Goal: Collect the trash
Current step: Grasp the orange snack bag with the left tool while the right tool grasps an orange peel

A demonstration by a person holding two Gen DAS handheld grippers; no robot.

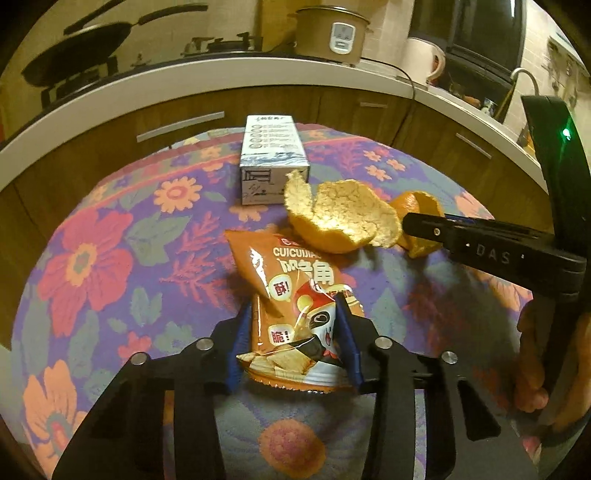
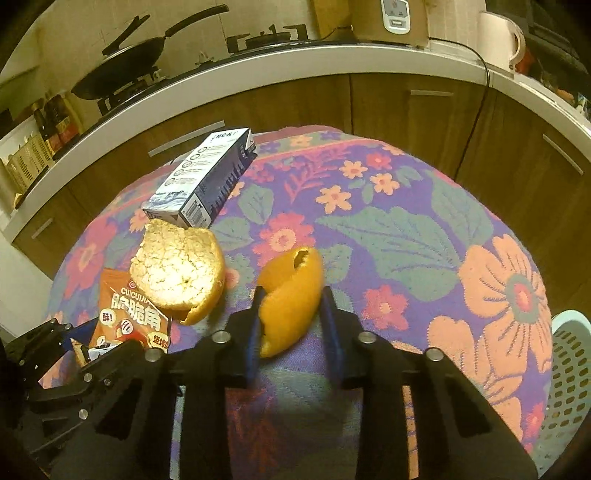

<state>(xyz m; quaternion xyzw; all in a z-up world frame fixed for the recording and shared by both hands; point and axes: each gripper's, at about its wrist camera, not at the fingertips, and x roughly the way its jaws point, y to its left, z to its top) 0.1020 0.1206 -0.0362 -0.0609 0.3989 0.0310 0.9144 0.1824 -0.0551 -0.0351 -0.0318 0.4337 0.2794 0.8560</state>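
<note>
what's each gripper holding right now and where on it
Left gripper pinches the snack bag across its lower half. Right gripper brackets the small orange peel, not yet closed.

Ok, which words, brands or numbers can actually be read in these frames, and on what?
"CUICUIJIA": snack bag, cut off by the orange peel; large Chinese characters below.
"DAS": side of the right gripper.
Carton: print too small to read.
Rice cooker panel: blurred, unreadable.

Dim, warm indoor light with glare on the pale orange peel point(image 2: 177, 269), soft focus, and heavy fisheye bending at edges.
</note>
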